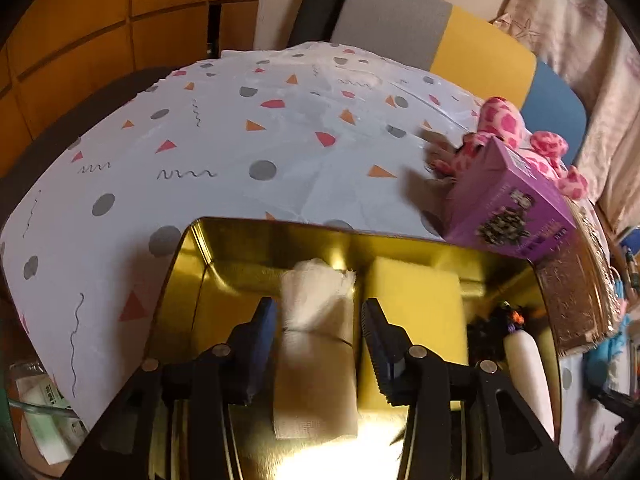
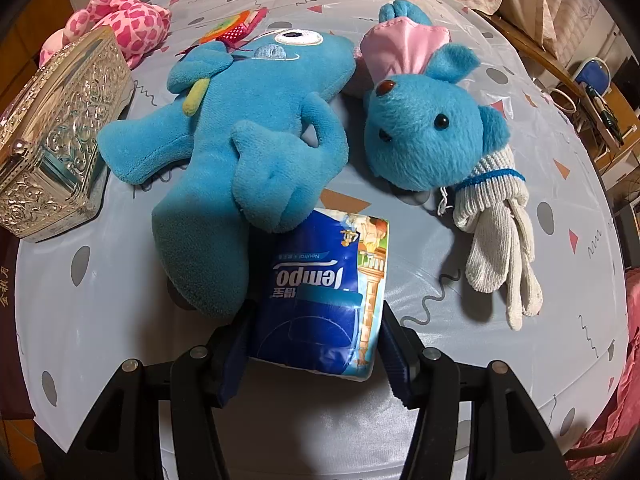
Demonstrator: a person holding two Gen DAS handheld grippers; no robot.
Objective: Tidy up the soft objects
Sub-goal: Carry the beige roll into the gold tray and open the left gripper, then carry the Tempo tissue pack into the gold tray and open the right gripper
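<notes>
Left wrist view, left to right:

- Patterned tablecloth (image 1: pixel 248 152), upper and left of the frame; bare over most of its spread, so it read as working space
- Gold tin (image 1: pixel 224 256), lower centre; open-topped, judged the collecting place for the soft goods
- Left gripper (image 1: pixel 320 332), bottom centre, over the tin; jaws part-open on either side of a white gauze roll (image 1: pixel 316 344), with a slim gap showing at each pad, so the roll looked released or about to be rather than pinched. Roll's long axis ran up the frame, frayed end toward the far wall of the tin
- Yellow sponge (image 1: pixel 416 296), just right of the roll, lying flat in the tin
- Purple box (image 1: pixel 508 204), right, leaning at the tin's far corner
- Pink spotted plush (image 1: pixel 516 128), upper right, behind the box

Right wrist view, left to right:

- Embossed silver box (image 2: pixel 60 152), left edge
- Blue plush creature (image 2: pixel 240 132), centre, sprawled flat, one limb overlapping the pack below
- Right gripper (image 2: pixel 314 340), bottom centre, jaws closed against both sides of a blue tissue pack (image 2: pixel 320 296), held ready for sorting; pack's long axis ran up the frame, print upside down
- Blue bear head (image 2: pixel 428 132), right of centre
- White knit gloves (image 2: pixel 500 248), right, fingers trailing toward lower right
</notes>
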